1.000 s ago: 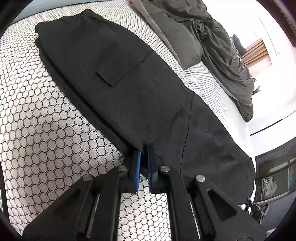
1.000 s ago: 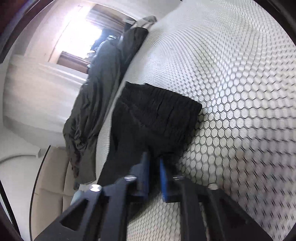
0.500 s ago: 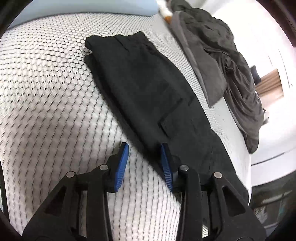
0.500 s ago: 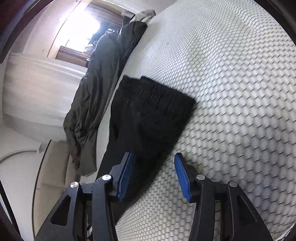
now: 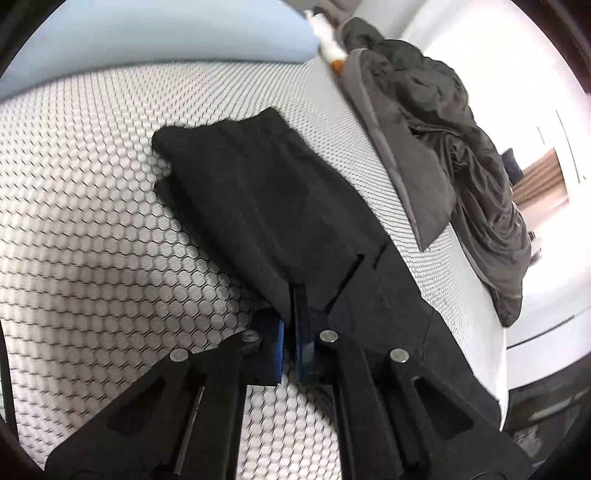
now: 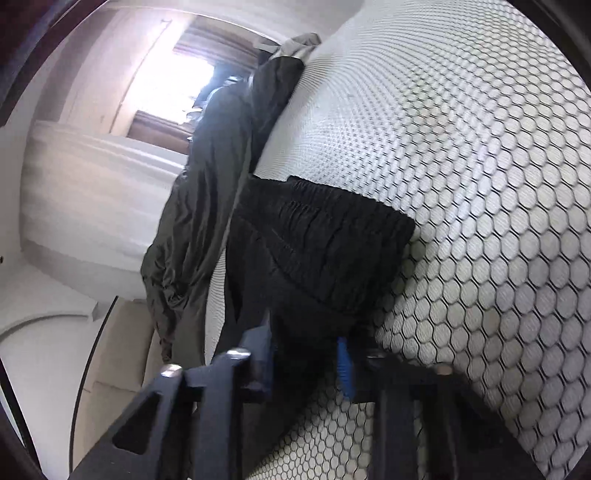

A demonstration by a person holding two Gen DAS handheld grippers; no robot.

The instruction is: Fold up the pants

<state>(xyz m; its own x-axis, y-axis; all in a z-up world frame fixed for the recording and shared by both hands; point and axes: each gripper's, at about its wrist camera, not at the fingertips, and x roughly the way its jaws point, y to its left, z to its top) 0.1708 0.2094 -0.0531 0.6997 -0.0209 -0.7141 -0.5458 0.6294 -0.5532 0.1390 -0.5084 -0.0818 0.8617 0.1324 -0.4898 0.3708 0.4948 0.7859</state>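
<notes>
Bright room, pale walls, a window glaring far off past the bed. Mattress (image 5: 96, 229) covered in white fabric with a black honeycomb print, filling most of both views. Black pants (image 5: 280, 206), already folded lengthwise into one long strip, laid across the mattress close to its far long edge. Gathered elastic waistband (image 6: 325, 229) at one end, close in the right wrist view; a flapped pocket (image 5: 347, 273) midway along the strip in the left wrist view. Crumpled dark grey blanket (image 5: 461, 155) heaped along that far edge, just beside the pants, with a flat grey corner of it touching or nearly touching the black cloth. Pale blue pillow or headboard (image 5: 166, 33) beyond the mattress at the top of the left view.

Left gripper (image 5: 290, 325) pointed down at the near long edge of the strip, just short of the pocket; blue pads drawn together after a brief opening, pinching the edge of the pants between them. Right gripper (image 6: 306, 354) down at the waistband end, jaws just been closing, blue pads a little apart with a bunched fold of black cloth between them; whether pressing tight on that fold, hard to tell, though cloth fills the gap from pad to pad.
</notes>
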